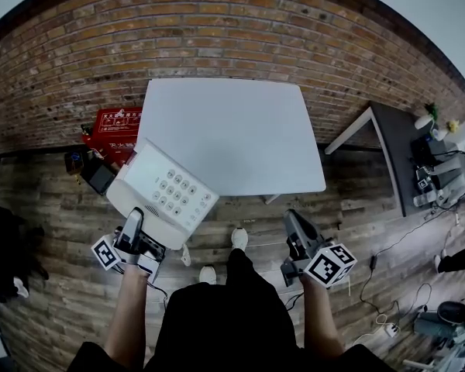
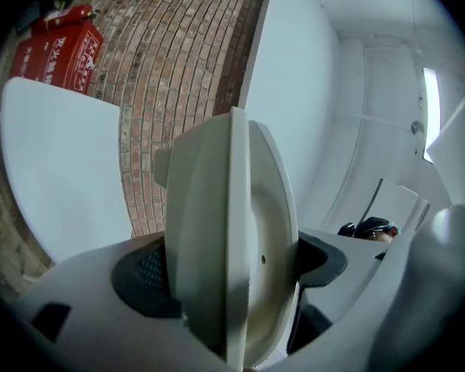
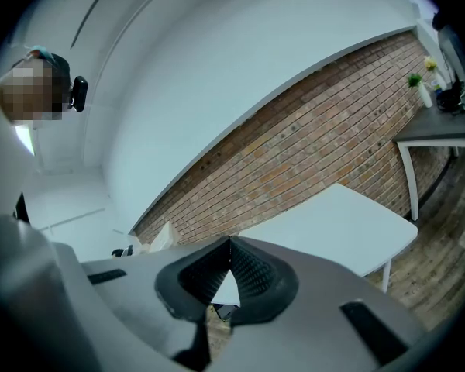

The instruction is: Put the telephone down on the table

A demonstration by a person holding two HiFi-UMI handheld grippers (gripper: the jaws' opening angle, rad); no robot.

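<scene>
Telephone (image 1: 167, 188) rigid, likely light (slick shell); left gripper (image 1: 133, 223) fingers pinch its six-o'clock edge; right gripper (image 1: 294, 218) fingers pressed together.

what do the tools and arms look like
The left tool and right tool are grey with black ribbed pads; each carries a cube of black-and-white square markers. Forearms are bare; the clothing is black.

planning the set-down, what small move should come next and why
Probably carry the telephone forward and right over the table: the left hand-held gripper grips its near edge, and most of it appears to hang off the table's left corner.
</scene>
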